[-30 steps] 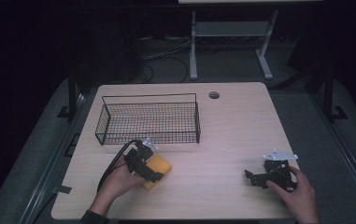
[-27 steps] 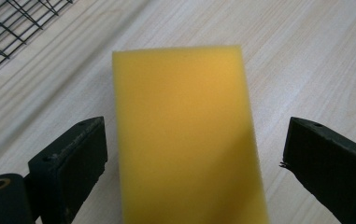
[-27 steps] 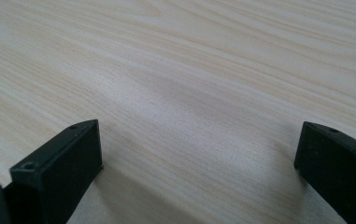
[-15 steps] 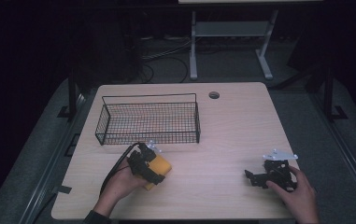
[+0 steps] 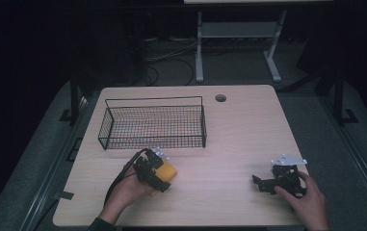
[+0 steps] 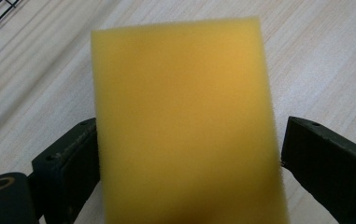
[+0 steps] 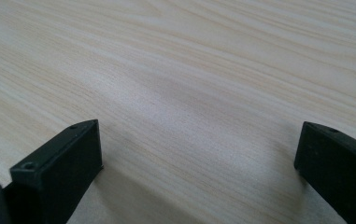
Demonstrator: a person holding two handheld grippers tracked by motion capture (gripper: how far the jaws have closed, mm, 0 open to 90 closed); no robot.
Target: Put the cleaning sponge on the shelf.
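In the lower left of the high view, the left gripper [image 5: 158,174] grasps the yellow sponge [image 5: 165,172] between its 2 jaws, just below the wire basket [image 5: 108,126]. The right gripper [image 5: 268,184], lower right, has its jaws spread over bare table [image 5: 248,125], near the front edge.

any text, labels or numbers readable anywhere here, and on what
None: no word, label, brand, number or sign can be read in these pictures.
The yellow sponge between the left gripper's jaws is plain, with no print.
The wire basket, the wooden table and the right gripper carry no lettering that shows.
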